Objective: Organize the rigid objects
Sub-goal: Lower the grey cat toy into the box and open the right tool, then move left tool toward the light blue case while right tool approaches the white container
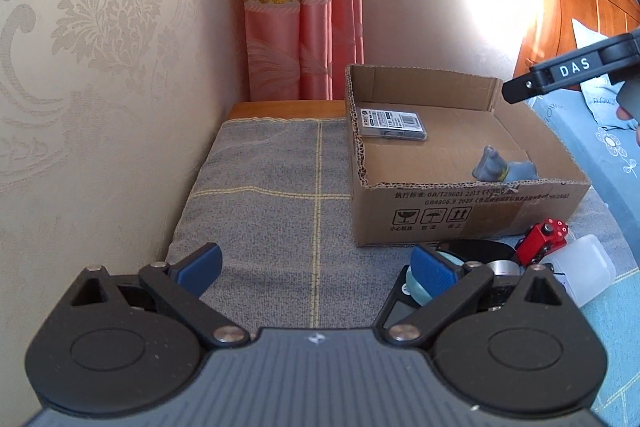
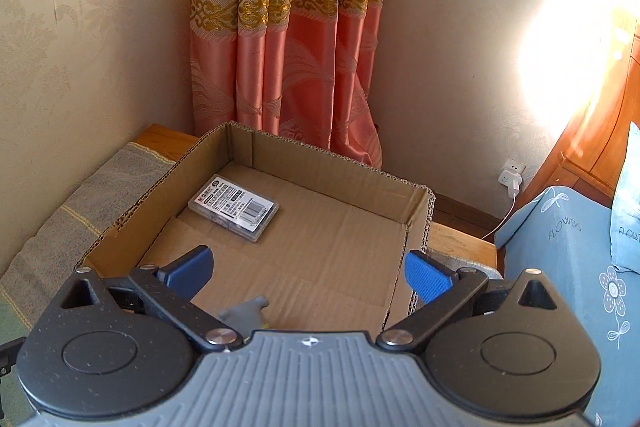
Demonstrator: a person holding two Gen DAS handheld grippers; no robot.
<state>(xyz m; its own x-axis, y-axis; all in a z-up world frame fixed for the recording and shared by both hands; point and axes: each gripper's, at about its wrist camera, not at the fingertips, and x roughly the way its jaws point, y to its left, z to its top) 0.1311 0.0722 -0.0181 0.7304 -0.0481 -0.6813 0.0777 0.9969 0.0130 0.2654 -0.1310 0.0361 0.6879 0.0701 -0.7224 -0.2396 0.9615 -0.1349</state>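
An open cardboard box (image 1: 460,211) (image 2: 344,171) stands on a grey towel (image 1: 272,187). Inside it lie a clear plastic case with a label (image 1: 394,123) (image 2: 234,207) at the far left and a grey toy figure (image 1: 500,167) (image 2: 246,311) near the front wall. My left gripper (image 1: 316,267) is open over the towel, left of the box, with nothing between its blue pads (image 1: 434,273). My right gripper (image 2: 308,273) hangs open over the box, above the toy, holding nothing; part of it shows in the left wrist view (image 1: 568,71).
In front of the box lie a red toy vehicle (image 1: 542,241), a white plastic bottle (image 1: 580,273), a black round object (image 1: 476,249) and a teal round object (image 1: 420,287). A wall runs along the left, a pink curtain (image 1: 304,27) behind, a blue flowered bedsheet (image 2: 568,267) to the right.
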